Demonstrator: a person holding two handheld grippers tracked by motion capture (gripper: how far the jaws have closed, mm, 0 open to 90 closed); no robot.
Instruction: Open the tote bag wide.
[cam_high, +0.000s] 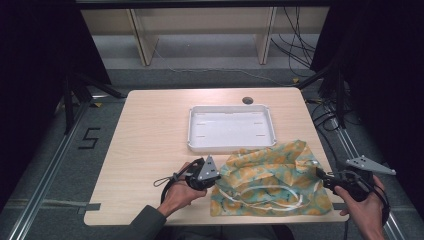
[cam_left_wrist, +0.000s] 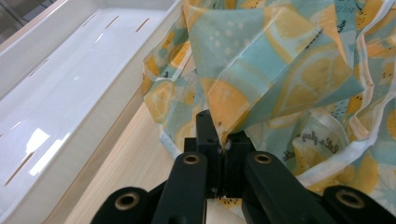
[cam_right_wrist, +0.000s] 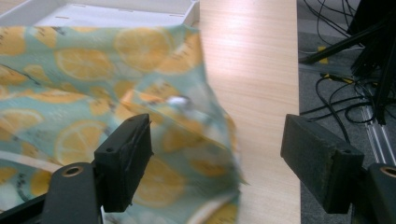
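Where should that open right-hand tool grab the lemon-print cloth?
Probably the raised fold at the lemon-print cloth's right edge, approached from the table's right side. That corner stands up off the wood between the open right gripper's jaws, while the left gripper pinches the opposite edge.

Left fingers (cam_left_wrist: 219, 140) pinched, right fingers (cam_right_wrist: 126, 163) apart

A pale wooden desk (cam_high: 150, 130) with a round cable hole (cam_high: 247, 100) near its far edge stands on grey carpet (cam_high: 210, 77). Black curtains (cam_high: 35, 60) hang at both sides. Behind are light wooden furniture legs (cam_high: 142, 42), loose black cables (cam_high: 295, 40) on the floor, metal rails (cam_high: 45, 170), and a taped figure five (cam_high: 89, 138).
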